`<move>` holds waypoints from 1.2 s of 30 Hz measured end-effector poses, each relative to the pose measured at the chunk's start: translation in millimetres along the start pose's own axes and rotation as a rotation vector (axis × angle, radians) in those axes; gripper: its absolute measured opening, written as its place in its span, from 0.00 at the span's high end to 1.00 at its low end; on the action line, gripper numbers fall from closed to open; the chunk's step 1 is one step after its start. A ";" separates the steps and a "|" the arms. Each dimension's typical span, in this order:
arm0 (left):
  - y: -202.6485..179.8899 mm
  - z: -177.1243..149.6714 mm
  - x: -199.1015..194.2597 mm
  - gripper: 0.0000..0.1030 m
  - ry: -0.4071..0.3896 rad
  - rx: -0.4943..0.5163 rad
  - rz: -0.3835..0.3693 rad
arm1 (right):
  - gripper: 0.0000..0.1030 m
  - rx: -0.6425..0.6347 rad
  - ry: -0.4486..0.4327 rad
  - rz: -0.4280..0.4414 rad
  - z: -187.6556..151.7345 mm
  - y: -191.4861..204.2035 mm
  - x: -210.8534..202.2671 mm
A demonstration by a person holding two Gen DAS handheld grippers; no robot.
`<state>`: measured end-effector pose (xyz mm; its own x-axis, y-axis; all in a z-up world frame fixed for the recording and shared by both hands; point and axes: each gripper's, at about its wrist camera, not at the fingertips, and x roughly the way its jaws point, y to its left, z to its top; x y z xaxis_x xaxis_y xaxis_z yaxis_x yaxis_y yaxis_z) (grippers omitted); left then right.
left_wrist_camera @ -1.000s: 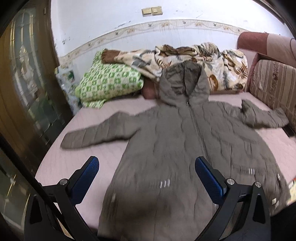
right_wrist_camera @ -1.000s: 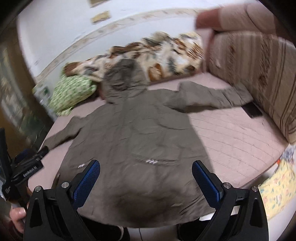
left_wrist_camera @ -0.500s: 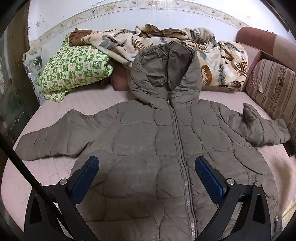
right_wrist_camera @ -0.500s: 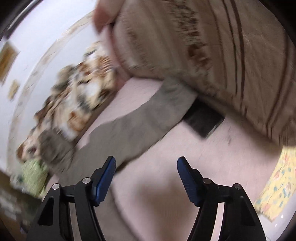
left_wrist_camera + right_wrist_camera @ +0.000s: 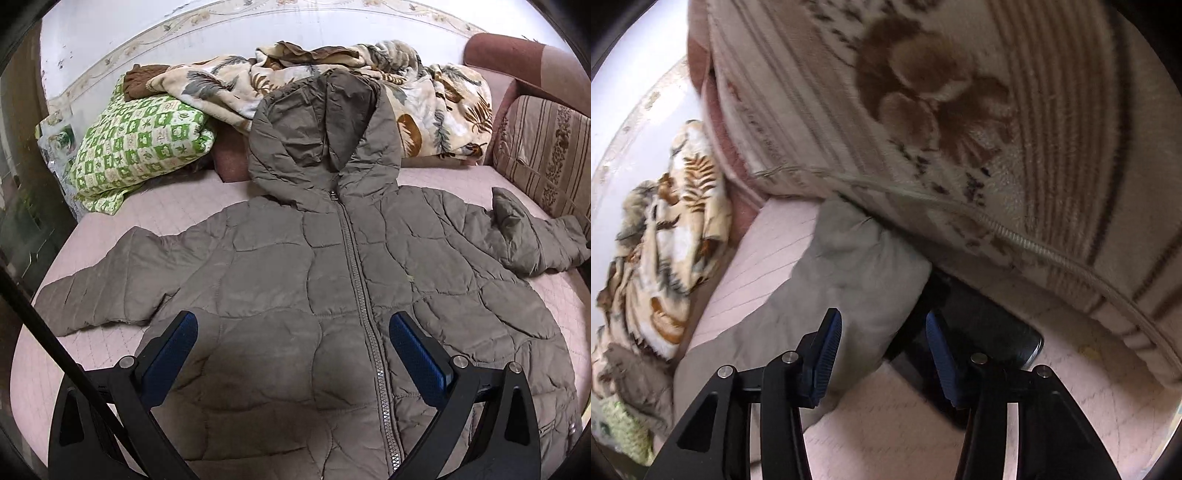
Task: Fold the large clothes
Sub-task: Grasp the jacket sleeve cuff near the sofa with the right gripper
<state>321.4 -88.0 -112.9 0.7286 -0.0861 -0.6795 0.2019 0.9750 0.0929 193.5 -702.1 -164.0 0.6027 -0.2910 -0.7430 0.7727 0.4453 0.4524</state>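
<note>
A grey-brown hooded puffer jacket (image 5: 303,280) lies flat and zipped on the pink bed (image 5: 177,206), sleeves spread to both sides. My left gripper (image 5: 293,354) hovers open over the jacket's lower front, nothing between its blue pads. In the right wrist view the jacket's right sleeve cuff (image 5: 857,273) lies against the striped cushion. My right gripper (image 5: 882,354) sits at that cuff, its jaws closing, with the sleeve's end between the pads, which do not press on it.
A striped floral cushion (image 5: 960,110) rises close behind the cuff. A dark flat object (image 5: 982,325) lies beside the sleeve's end. A leaf-print blanket (image 5: 424,99) and a green checked pillow (image 5: 136,144) sit at the bed's head.
The right gripper swung from over the jacket's hem to the right sleeve cuff and narrowed its jaws. The left gripper moved closer in over the jacket's front, then held still.
</note>
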 end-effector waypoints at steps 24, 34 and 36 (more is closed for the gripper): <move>31.7 5.7 -14.4 0.00 -0.043 -0.074 0.035 | 0.90 -0.294 -0.197 0.278 5.4 131.1 -135.4; 90.5 -1.4 -22.5 0.00 -0.053 -0.179 0.080 | 0.90 -0.600 -0.141 0.586 -110.5 312.9 -235.0; 106.3 -3.7 -22.3 0.00 -0.047 -0.208 0.094 | 0.90 -0.659 -0.102 0.632 -143.7 340.0 -238.5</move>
<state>324.2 18.3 -90.5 0.7688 0.0023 -0.6395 -0.0037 1.0000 -0.0008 283.8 -359.6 96.2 0.9132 0.1117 -0.3919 0.0421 0.9307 0.3634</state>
